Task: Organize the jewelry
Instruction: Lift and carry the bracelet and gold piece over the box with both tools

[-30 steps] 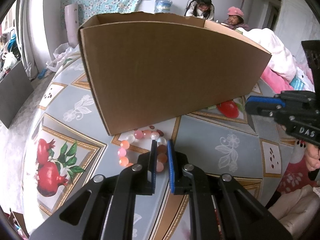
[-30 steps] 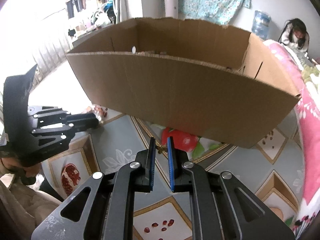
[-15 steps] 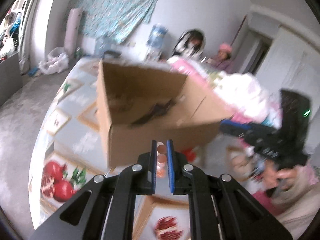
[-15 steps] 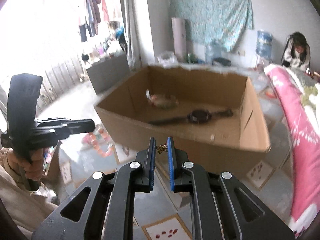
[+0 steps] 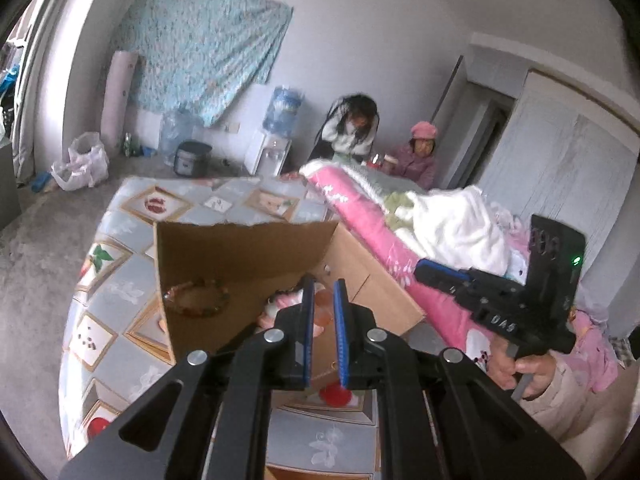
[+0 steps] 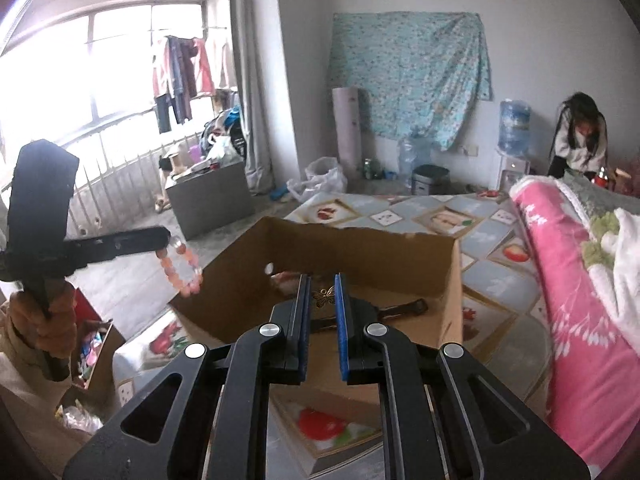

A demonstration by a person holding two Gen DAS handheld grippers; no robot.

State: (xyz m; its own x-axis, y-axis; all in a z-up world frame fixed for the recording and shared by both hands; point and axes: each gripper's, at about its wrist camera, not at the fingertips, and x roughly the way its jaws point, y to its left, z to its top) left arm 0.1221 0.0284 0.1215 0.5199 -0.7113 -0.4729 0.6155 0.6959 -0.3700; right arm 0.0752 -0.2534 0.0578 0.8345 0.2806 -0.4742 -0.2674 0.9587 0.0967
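Watch (image 6: 384,312) inside box (image 6: 352,256) on table (image 6: 492,236)

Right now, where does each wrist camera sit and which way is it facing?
Left wrist: on the left claw, looking over the cardboard box toward the far wall; right claw and right hand show.
Right wrist: on the right claw, facing the box and far wall; left claw shows at left.
Shared: box, both claws.

Lighting: daylight from window (image 6: 100,80), blown out white there. Room evenly lit, shadows soft. Fisheye bending and dark vignette at edges. Slight softness throughout.
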